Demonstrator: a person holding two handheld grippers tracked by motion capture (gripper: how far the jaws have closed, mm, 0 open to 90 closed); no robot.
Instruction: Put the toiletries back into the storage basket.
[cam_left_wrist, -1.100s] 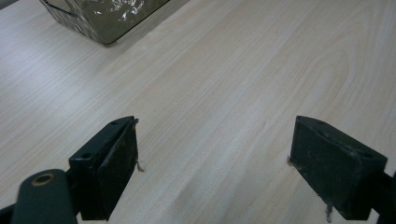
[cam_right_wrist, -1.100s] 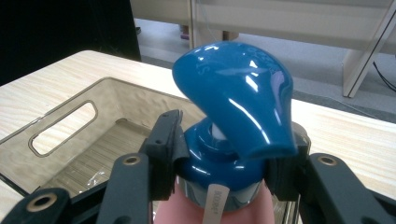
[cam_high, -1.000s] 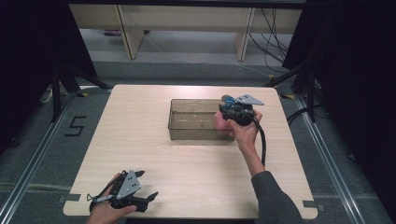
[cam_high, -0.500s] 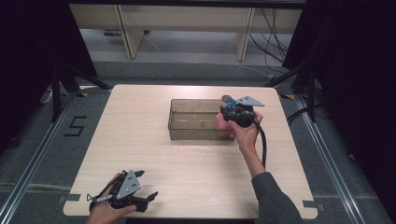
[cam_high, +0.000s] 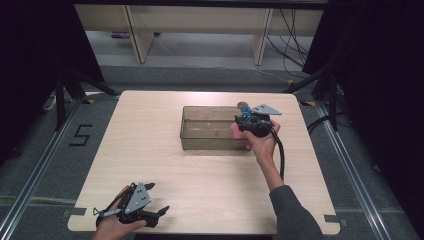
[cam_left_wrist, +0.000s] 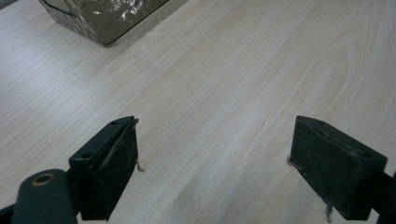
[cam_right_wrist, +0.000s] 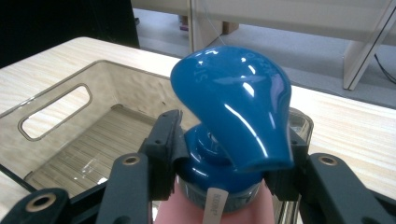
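– From above, what is sitting on the wooden table (cam_high: 165, 150)?
– A clear bin (cam_high: 207, 134), with the right gripper (cam_high: 250, 124) clamping a pink bottle (cam_high: 238, 134) at its right end; grey floor (cam_high: 40, 150) is showing around.
– And the left gripper view?
– Its jaws are gaping over bare wood.
– The right gripper view?
– Jaws are squeezing the blue pump cap (cam_right_wrist: 233, 107) above the bin.

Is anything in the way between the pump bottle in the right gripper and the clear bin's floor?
Nothing visible. The right gripper holds the pink pump bottle at the clear bin's right end, and the bin floor looks bare.
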